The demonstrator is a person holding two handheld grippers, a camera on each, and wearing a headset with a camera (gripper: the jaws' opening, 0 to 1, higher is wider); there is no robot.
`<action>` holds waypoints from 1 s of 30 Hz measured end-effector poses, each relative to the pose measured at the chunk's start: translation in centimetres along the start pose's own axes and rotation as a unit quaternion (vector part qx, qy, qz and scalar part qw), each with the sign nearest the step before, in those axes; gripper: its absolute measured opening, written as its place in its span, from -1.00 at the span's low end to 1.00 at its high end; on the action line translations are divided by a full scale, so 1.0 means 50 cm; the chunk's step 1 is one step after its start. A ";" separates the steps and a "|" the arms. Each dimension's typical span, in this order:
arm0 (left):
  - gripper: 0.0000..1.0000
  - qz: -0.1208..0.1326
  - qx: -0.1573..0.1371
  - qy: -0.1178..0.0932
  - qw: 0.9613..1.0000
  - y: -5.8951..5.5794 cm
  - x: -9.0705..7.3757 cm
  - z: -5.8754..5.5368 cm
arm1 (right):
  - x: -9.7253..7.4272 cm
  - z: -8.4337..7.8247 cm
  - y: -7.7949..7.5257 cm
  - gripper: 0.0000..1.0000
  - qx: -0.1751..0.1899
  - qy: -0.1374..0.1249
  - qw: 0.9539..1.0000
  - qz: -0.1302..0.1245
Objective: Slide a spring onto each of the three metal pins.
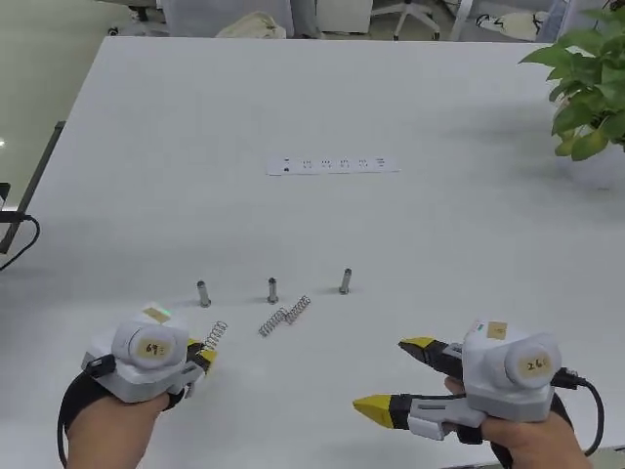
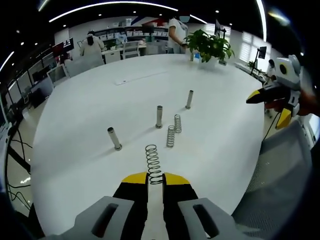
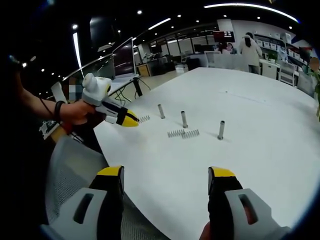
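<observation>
left gripper [image 2: 155, 176] pinches a spring [image 2: 153, 161], right gripper [image 1: 393, 375] hangs open, reckon next i align it over the near pin [image 2: 114, 138]

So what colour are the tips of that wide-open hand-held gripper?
Yellow tips on the right hand-held gripper, clearest in the right gripper view.

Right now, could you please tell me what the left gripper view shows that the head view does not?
The left gripper view adds the left gripper with jaws shut on the end of a spring, people standing beyond the table, and a grey mesh chair back. The head view adds the left hand holding that gripper and the number labels 69 and 26 on the gripper bodies. Both share three upright metal pins, two loose springs lying near them, the open right gripper and a potted plant.
</observation>
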State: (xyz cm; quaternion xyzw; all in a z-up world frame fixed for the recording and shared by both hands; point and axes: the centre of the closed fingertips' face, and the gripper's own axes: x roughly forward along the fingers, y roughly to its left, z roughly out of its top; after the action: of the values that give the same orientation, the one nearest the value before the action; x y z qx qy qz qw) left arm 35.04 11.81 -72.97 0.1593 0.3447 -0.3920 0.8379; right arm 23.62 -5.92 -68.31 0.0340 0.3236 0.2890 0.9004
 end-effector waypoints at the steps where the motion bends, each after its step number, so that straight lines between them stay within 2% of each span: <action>1: -0.95 -0.005 0.003 -0.001 1.000 -0.009 -0.004 0.002 | 0.002 -0.001 0.001 0.34 -0.002 0.002 1.000 0.002; 7: -0.95 -0.013 0.019 -0.009 1.000 -0.034 -0.019 0.011 | 0.011 0.004 0.003 0.33 -0.002 0.000 1.000 0.008; 16: -0.95 -0.033 0.059 -0.017 0.998 -0.090 -0.040 0.026 | 0.023 0.009 0.014 0.31 -0.011 0.003 1.000 0.023; 20: -0.95 -0.042 0.074 -0.022 0.996 -0.113 -0.047 0.035 | 0.027 0.015 0.018 0.29 -0.015 0.003 0.999 0.028; 25: -0.95 -0.056 0.094 -0.032 0.993 -0.142 -0.054 0.057 | 0.033 0.024 0.020 0.26 -0.020 0.001 0.999 0.035; 30: -0.95 -0.070 0.121 -0.043 0.989 -0.169 -0.061 0.078 | 0.039 0.035 0.031 0.20 -0.027 -0.001 0.999 0.045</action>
State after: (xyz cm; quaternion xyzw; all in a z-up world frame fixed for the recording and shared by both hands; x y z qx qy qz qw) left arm 28.93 5.95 -67.99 0.2184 0.2689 -0.4949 0.7969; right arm 25.11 -3.33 -67.65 0.0247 0.3125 0.3377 0.8875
